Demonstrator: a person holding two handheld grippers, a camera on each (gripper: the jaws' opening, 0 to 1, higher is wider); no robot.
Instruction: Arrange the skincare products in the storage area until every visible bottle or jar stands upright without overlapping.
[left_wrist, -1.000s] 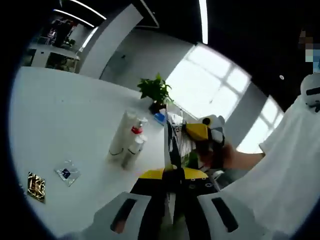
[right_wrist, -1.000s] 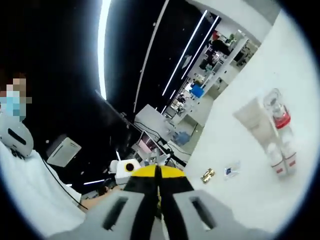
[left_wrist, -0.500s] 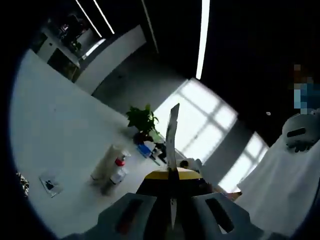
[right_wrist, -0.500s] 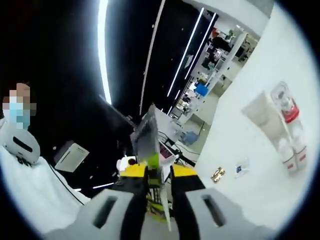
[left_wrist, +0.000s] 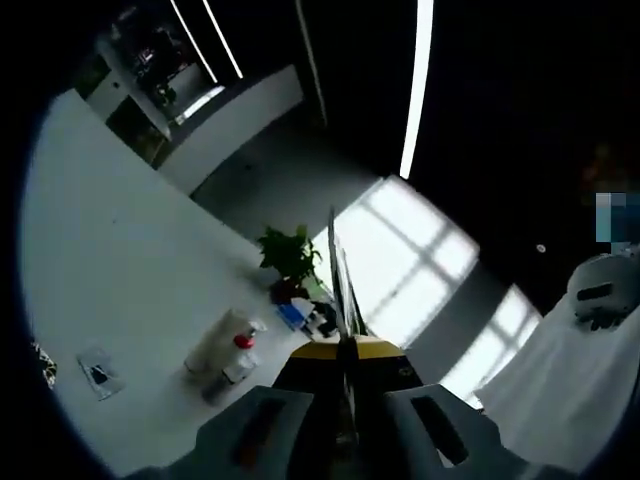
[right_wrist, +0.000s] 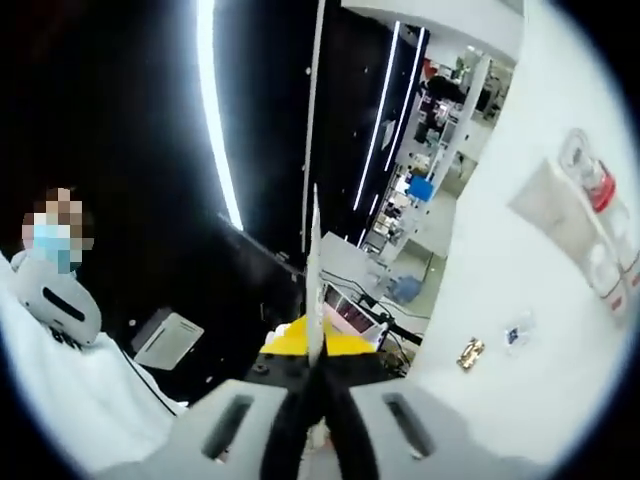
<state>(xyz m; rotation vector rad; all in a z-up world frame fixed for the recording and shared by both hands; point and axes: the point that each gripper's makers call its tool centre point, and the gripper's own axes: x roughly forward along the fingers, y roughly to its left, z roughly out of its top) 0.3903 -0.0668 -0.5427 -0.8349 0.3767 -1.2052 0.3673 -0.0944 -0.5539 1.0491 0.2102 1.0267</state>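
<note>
Bottles (left_wrist: 228, 355) upright on table (left_wrist: 110, 270).

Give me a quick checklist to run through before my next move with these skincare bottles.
1. Left gripper free to grab: not ok, its jaws pinch a thin flat sheet.
2. Right gripper free: not ok, it also pinches a thin sheet.
3. White tube upright: not ok, it seems to lie flat on the white table.
4. Red-collared bottle clear of the tube: not ok, they lie pressed together.
5. Products in sight: ok, visible in both gripper views.
6. Small packets out of the way: ok.
</note>
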